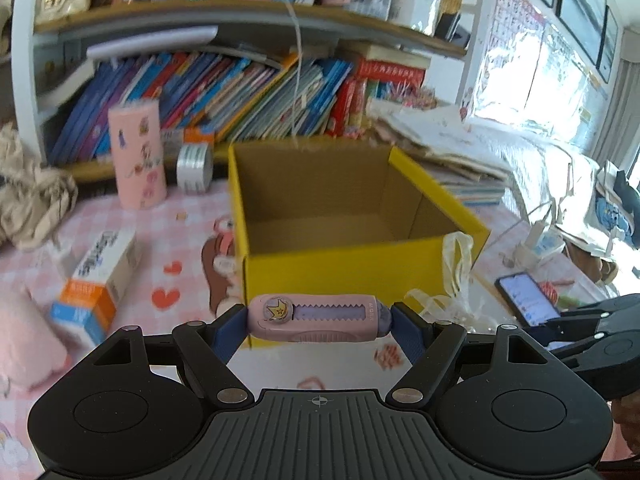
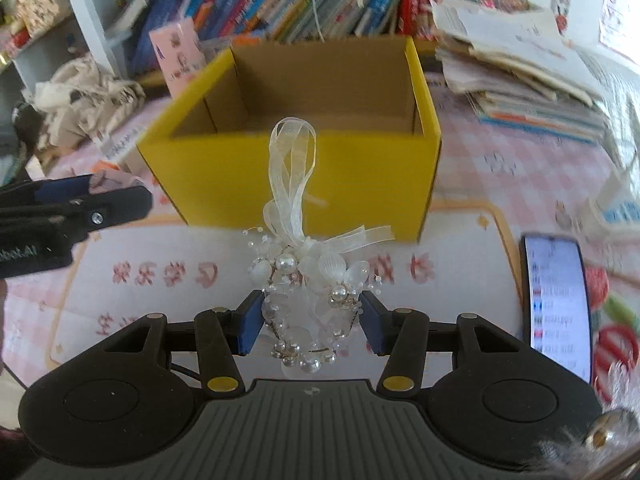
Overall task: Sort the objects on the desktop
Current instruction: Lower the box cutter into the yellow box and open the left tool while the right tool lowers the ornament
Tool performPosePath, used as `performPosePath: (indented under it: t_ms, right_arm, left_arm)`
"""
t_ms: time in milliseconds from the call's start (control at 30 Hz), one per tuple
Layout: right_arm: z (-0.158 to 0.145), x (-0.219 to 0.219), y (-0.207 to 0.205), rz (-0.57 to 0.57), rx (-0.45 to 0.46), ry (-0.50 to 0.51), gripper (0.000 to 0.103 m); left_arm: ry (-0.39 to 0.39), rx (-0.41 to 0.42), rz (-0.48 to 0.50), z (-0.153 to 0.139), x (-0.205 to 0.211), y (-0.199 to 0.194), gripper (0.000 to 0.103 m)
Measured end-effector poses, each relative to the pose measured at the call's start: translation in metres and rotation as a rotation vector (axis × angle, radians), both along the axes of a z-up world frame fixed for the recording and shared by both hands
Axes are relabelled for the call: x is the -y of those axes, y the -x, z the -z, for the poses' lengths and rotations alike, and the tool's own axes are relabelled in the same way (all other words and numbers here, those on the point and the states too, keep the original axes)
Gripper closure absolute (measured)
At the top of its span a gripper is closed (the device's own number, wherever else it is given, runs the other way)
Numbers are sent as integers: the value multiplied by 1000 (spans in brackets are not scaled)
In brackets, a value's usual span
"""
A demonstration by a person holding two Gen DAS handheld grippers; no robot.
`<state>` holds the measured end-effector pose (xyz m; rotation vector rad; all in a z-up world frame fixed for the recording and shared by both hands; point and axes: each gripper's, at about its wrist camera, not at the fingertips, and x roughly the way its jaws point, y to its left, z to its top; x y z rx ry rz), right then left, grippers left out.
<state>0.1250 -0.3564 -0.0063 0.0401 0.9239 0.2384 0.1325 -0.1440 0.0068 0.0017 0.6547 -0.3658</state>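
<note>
The left gripper [image 1: 318, 322] has its blue-padded fingers [image 1: 228, 332] clamped on the two ends of a pink utility knife [image 1: 316, 317], which lies crosswise between them, crown sticker up, lifted off the surface. The right gripper [image 2: 310, 322] has its fingers [image 2: 250, 320] pressed against both sides of a white pearl-and-ribbon ornament [image 2: 308, 280], whose ribbon loop stands up in front of the yellow box [image 2: 304, 176].

That open cardboard box sits just ahead of both grippers, its brown inside bare where visible. It rests on a pink checked surface [image 1: 168, 216].

Farther out, a phone [image 2: 558, 300] with a lit screen lies to the right. On the left lie an orange-and-white carton [image 1: 96, 280], a roll of tape [image 1: 195, 168] and an upright pink cylinder [image 1: 138, 156]. Behind them, rows of books [image 1: 240, 92] fill a shelf, and a stack of papers [image 2: 520, 60] lies to the right of the box.
</note>
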Motion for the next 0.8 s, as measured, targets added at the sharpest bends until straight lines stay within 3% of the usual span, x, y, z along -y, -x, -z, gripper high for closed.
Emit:
performPosePath:
  t_ms: [200, 467, 600, 800]
  right_arm:
    - [-28, 8, -22, -54, 72, -69, 54]
    - [-47, 20, -71, -128, 155, -64, 54]
    - [-53, 24, -99, -158, 191, -55, 54]
    - [-68, 25, -149, -228, 264, -15, 54]
  left_arm:
    - [-22, 58, -24, -17, 12, -15, 25]
    - [-71, 137, -57, -32, 25, -42, 25]
    - [-104, 129, -72, -32, 29, -65, 25]
    - [-202, 133, -18, -27, 51, -93, 25]
